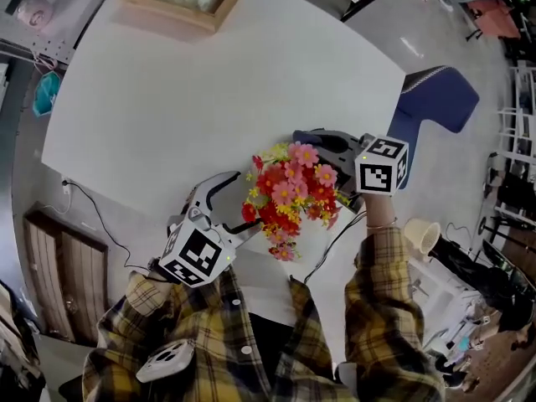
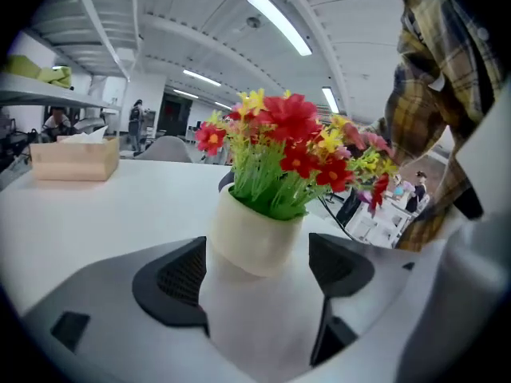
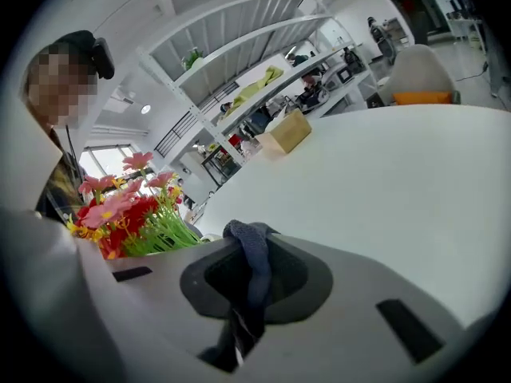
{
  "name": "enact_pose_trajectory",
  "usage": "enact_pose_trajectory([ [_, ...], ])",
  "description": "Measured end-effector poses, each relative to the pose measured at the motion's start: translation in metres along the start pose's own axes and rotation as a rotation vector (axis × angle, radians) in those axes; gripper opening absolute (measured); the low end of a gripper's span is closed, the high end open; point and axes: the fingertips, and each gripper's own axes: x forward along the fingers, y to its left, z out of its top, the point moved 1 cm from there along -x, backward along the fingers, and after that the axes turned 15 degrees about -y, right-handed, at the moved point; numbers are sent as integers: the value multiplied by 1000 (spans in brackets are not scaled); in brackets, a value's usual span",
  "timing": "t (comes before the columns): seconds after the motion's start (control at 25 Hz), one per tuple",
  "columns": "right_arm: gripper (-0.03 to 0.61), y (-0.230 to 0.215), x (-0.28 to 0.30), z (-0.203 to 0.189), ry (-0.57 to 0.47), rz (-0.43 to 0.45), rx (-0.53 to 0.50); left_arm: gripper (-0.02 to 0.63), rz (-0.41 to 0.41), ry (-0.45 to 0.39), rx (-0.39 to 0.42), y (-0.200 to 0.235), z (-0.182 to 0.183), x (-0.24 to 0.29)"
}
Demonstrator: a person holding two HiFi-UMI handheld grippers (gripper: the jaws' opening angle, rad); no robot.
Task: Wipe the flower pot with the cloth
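Left gripper view shows the left gripper [image 2: 257,276] closed round the flower pot [image 2: 254,238], near on the table [image 2: 112,206]. To its right, the right gripper [image 3: 254,284] pinches the cloth [image 3: 249,246] beside the flowers [image 3: 128,214]. I think this is the wiping step, so the cloth must press the pot's side.

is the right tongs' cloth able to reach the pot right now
Probably yes: the right tongs, shut on the dark blue cloth, sit beside the red and pink flowers with nothing between, and the left tongs grip the cream flower pot.

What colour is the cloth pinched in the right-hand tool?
The cloth is dark blue-grey; the right gripper view shows it best.
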Motion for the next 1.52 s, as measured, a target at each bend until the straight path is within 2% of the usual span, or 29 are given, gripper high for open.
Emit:
enact_pose_trajectory([
  [0.08,17,7,-2,-8,-28,-28,16,396,23,-13,24,-8,-1,-1],
  [0.24,17,18,-8,-22,-35,-47,37,396,17,6,124,-19,-2,5],
  [0.48,17,22,-16,-35,-38,-46,43,396,-36,11,153,-27,-6,10],
  [0.64,17,33,-11,-34,22,19,12,396,-108,20,183,-29,-4,3],
  [0.88,17,39,7,-29,165,144,-45,396,-229,49,220,-31,-2,7],
  [1.16,17,43,33,-27,381,310,-73,396,-428,110,277,-23,2,12],
  [1.32,17,40,48,-29,481,361,-81,397,-539,148,302,-12,4,18],
  [1.44,17,38,50,-29,493,372,-79,397,-577,162,308,-9,4,19],
  [1.52,17,37,48,-24,445,364,-68,397,-575,167,292,-9,3,18],
])
